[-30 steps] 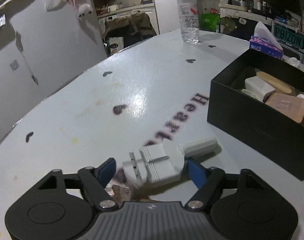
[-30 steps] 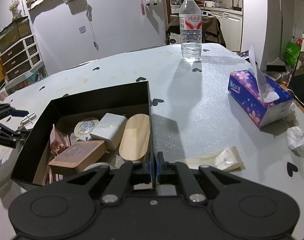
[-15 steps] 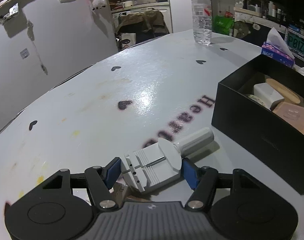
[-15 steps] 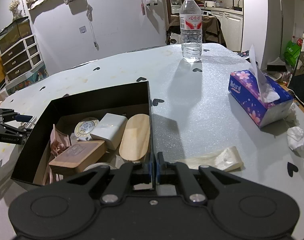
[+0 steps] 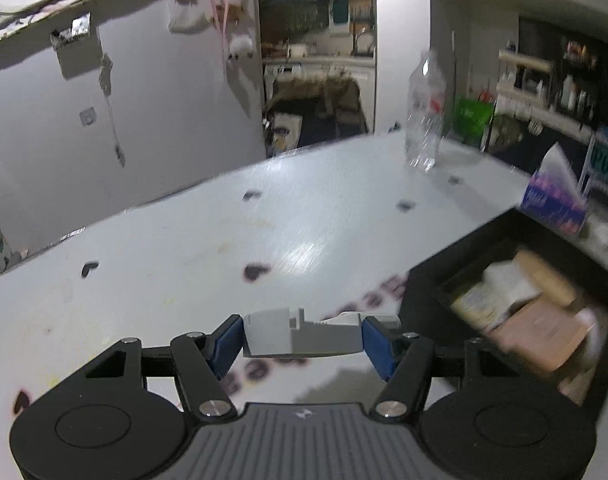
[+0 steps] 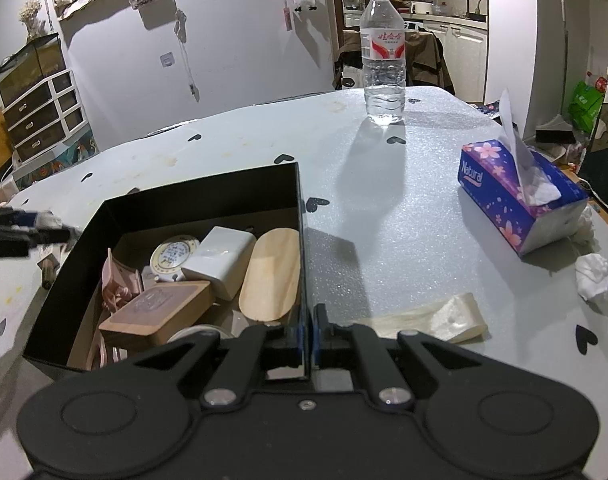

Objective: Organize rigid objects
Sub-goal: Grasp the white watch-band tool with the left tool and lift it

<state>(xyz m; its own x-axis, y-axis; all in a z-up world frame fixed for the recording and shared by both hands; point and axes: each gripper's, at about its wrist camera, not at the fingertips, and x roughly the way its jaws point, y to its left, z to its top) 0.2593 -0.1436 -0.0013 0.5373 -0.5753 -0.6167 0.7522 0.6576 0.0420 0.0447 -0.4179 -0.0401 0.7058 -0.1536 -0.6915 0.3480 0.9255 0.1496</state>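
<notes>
My left gripper [image 5: 301, 340] is shut on a white plastic tool [image 5: 299, 336] and holds it above the table, just left of the black box [image 5: 424, 296]. The view is blurred by motion. The left gripper also shows in the right wrist view [image 6: 31, 228], beside the box's left wall. My right gripper [image 6: 307, 332] is shut on the near right wall of the black box [image 6: 199, 196]. The box holds a wooden oval piece [image 6: 269, 276], a white block [image 6: 219, 260], a round tin [image 6: 173, 254] and a wooden-lidded case [image 6: 155, 312].
A water bottle [image 6: 383, 60] stands at the table's far side. A blue tissue box [image 6: 520, 204] and a crumpled tissue [image 6: 594, 276] lie at the right. A cream strip [image 6: 436, 322] lies beside the right gripper. A small object [image 6: 47, 268] lies left of the box.
My left gripper closed on the white tool, lifted it off the table and swung toward the black box. The right gripper has stayed clamped on the box wall.
</notes>
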